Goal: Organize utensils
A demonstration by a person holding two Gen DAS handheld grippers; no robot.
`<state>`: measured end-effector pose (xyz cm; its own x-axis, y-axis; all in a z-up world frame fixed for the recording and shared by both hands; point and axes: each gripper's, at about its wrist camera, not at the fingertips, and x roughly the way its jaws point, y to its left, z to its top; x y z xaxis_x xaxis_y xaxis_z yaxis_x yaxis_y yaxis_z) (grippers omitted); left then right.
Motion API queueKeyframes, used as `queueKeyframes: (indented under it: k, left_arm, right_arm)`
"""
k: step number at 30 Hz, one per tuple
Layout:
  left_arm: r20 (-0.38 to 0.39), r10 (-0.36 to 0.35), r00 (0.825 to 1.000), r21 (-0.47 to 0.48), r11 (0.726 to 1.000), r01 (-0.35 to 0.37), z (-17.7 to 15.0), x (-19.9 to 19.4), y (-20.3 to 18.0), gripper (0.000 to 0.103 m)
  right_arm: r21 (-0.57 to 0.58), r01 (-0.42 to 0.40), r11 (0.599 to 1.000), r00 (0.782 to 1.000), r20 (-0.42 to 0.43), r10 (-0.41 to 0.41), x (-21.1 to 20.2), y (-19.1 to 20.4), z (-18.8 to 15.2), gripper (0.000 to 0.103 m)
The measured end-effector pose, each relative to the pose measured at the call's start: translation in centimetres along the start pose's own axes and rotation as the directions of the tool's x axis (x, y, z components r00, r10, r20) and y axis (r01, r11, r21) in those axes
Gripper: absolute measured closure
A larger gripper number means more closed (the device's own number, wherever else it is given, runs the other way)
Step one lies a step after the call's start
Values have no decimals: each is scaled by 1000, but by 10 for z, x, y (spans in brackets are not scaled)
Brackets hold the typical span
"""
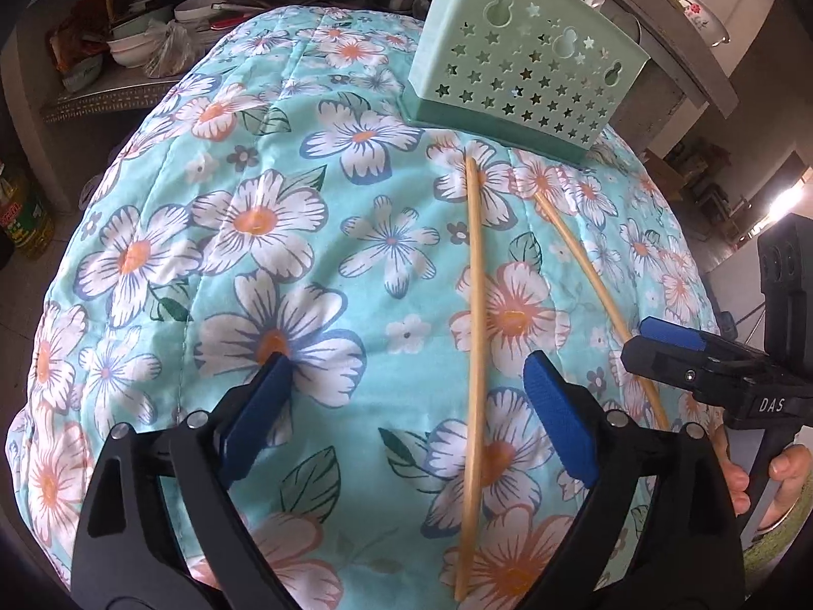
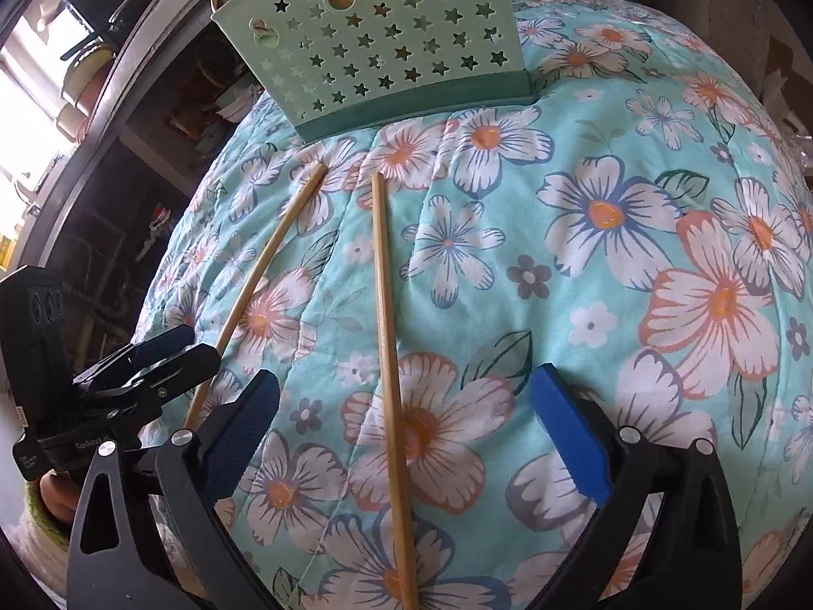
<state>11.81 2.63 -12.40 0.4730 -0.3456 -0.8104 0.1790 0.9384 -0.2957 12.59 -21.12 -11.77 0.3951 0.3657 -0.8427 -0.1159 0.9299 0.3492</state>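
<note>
Two slim, round wooden chopsticks (image 1: 475, 335) (image 2: 388, 356) lie loose on the quilted floral cloth (image 1: 254, 264), tips toward the star-punched mint plastic holder (image 1: 523, 61). Left gripper (image 1: 406, 406) and right gripper (image 2: 406, 406) both gape, empty.

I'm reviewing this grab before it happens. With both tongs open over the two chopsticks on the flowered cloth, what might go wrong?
1. The left chopstick lies off-centre between the open left tongs, near one pad, so a close may nudge or roll it.
2. The soft quilted cloth could get pinched along with the right chopstick.
3. The right tongs sit close beside the left, so they may bump near the green holder.
</note>
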Motion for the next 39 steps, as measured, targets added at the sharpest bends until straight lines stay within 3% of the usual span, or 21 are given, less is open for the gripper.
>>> queueKeyframes:
  k: [6, 12, 17, 21, 35, 39]
  left_arm:
    - [-22, 31, 999, 75, 997, -30, -1, 2, -9, 8]
    - [18, 88, 996, 112, 990, -89, -8, 5, -17, 8]
    - [-25, 56, 998, 120, 991, -53, -2, 5, -13, 8]
    - [23, -24, 999, 87, 996, 22, -6, -1, -2, 8]
    - [75, -64, 995, 47, 997, 60, -15, -9, 3, 8]
    - [55, -71, 996, 63, 996, 67, -15, -9, 3, 8]
  right_arm:
    - [-42, 87, 995, 996, 32, -86, 7, 12, -6, 6]
    - [-98, 240, 966, 970, 60, -235, 15, 32, -22, 6]
    - [-96, 204, 974, 978, 69, -198, 7, 27, -25, 6]
    - [-17, 181, 983, 980, 82, -179, 3, 21, -21, 6]
    - [92, 191, 977, 972, 121, -201, 4, 19, -20, 6]
    - [125, 143, 982, 978, 136, -160, 0, 13, -21, 6]
